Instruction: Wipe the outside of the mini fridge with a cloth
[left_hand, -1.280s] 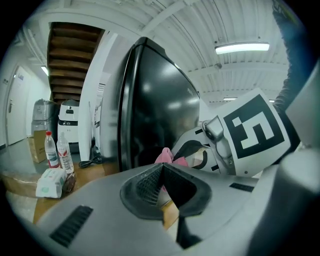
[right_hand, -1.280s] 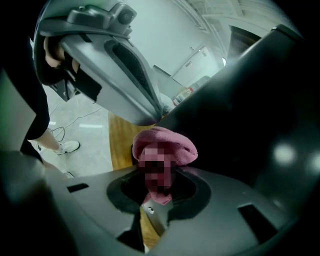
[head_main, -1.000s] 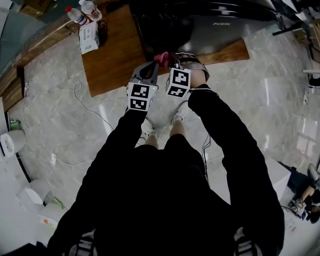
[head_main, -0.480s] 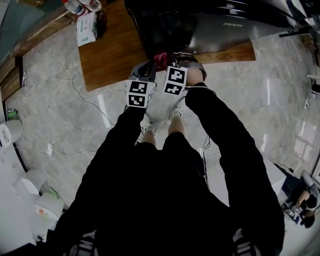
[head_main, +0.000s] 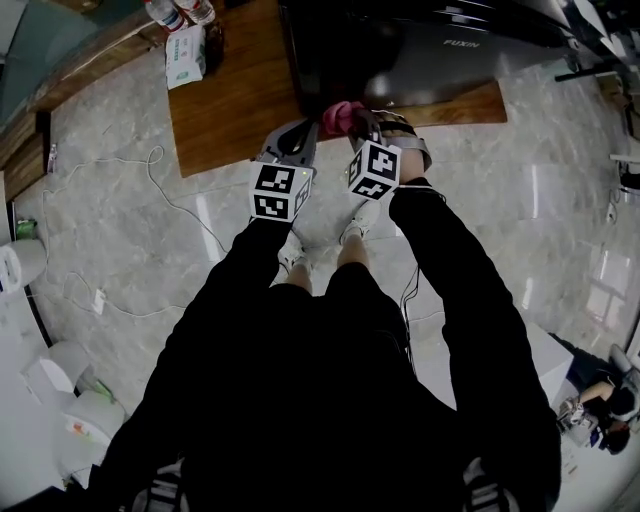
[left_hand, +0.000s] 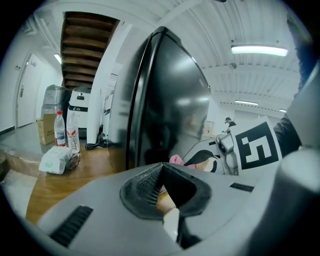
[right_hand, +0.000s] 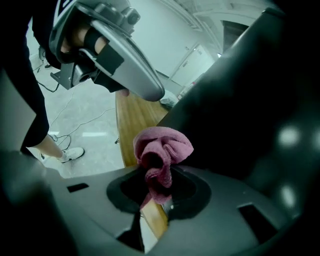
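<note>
One cloth (right_hand: 162, 150) in the right gripper (right_hand: 156, 200) borders the mini fridge's (right_hand: 250, 115) edge.

You stand on a grey marble-tiled floor (head_main: 120, 250) that carries a low brown wooden platform (head_main: 235, 115). On the platform stand the black mini fridge (head_main: 400, 50), a white tissue pack (head_main: 186, 56) and two clear plastic bottles (left_hand: 60, 131). A thin white cable (head_main: 150, 185) trails over the tiles.

Looked like an office or commercial hall, polished grey marble floor (head_main: 120, 240), loose cables (head_main: 150, 160) trailed across it, strip lights (left_hand: 259, 50) lined the white ceiling, wooden stairs (left_hand: 82, 45) rose behind.
</note>
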